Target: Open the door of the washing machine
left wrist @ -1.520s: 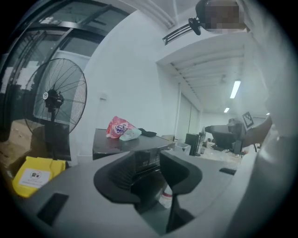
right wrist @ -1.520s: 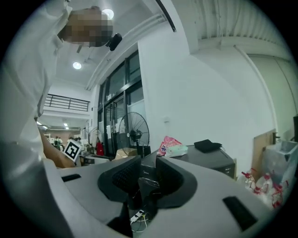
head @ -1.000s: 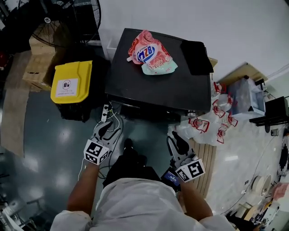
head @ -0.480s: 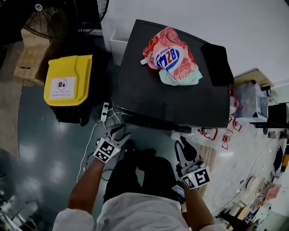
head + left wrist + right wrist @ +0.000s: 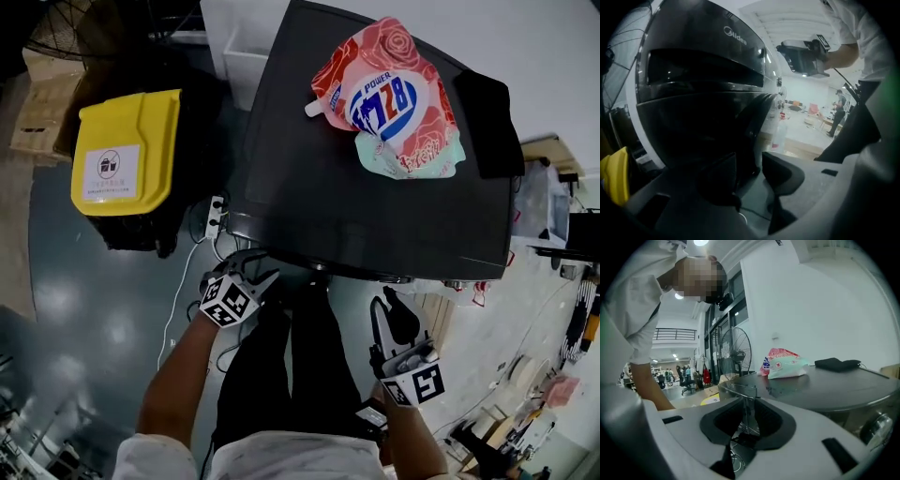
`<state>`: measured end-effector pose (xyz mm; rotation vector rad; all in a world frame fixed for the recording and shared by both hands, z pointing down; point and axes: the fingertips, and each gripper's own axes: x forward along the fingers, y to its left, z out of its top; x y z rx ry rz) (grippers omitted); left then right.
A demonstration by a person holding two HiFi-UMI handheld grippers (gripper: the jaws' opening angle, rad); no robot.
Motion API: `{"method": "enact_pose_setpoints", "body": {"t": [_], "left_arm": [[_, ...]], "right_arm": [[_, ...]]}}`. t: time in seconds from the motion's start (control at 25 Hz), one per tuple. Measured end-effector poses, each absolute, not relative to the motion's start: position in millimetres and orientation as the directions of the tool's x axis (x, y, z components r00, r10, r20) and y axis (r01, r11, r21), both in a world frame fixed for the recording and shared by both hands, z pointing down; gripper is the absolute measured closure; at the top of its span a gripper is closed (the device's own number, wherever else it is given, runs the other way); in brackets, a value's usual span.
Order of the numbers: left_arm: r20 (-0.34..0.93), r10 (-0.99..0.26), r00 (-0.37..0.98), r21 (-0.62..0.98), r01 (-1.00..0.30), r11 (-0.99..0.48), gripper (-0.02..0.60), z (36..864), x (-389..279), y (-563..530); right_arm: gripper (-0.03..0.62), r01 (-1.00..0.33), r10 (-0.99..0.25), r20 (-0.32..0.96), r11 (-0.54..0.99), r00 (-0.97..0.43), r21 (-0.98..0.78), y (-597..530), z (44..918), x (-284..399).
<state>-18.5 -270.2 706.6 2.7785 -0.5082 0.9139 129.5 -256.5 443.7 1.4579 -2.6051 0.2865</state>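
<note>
The black washing machine (image 5: 366,197) stands ahead with its door shut; the head view shows only its top. The left gripper view faces its dark front and round door (image 5: 703,126). My left gripper (image 5: 253,270) hangs low by the machine's front left corner, jaws open and empty (image 5: 750,173), a little short of the door. My right gripper (image 5: 392,314) is off the front right corner, level with the machine's top (image 5: 825,385). Its jaws (image 5: 747,420) have just been closing; a narrow gap shows with nothing in it.
A pink detergent pouch (image 5: 394,98) and a black cloth (image 5: 487,122) lie on the machine. A yellow-lidded bin (image 5: 122,155) and a power strip (image 5: 216,217) with cables sit to the left. Plastic bags (image 5: 450,291) lie to the right. A fan (image 5: 736,352) stands behind.
The head has moved in over the machine, which looks larger. My left gripper has dropped towards the machine's front. My right gripper has sunk and drifted right, its jaws narrower.
</note>
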Motion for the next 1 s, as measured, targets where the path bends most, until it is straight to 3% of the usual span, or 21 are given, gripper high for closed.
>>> {"method": "enact_pose_setpoints", "body": {"t": [0.28,0.44,0.8,1.0], "left_arm": [[0.62,-0.237,0.748,0.023,-0.319,-0.947,0.423,725.5,-10.8,-271.3],[0.618,-0.198,0.761,-0.004,-0.248,-0.969,0.474,729.0,-1.2,-272.6],[0.651,-0.156,0.743,-0.036,-0.175,-0.984,0.486,730.6,1.8,-271.3],[0.68,-0.082,0.729,0.021,-0.132,-0.991,0.488,732.8,3.5,-272.0]], "right_arm": [[0.507,-0.848,-0.819,0.224,0.525,-0.528,-0.078,-254.3,456.6,139.4],[0.507,-0.845,-0.82,0.218,0.532,-0.529,-0.049,-254.4,460.9,148.5],[0.507,-0.835,-0.812,0.216,0.548,-0.543,-0.039,-253.6,472.3,161.1],[0.507,-0.837,-0.812,0.22,0.545,-0.54,-0.043,-251.8,477.6,170.6]]}}
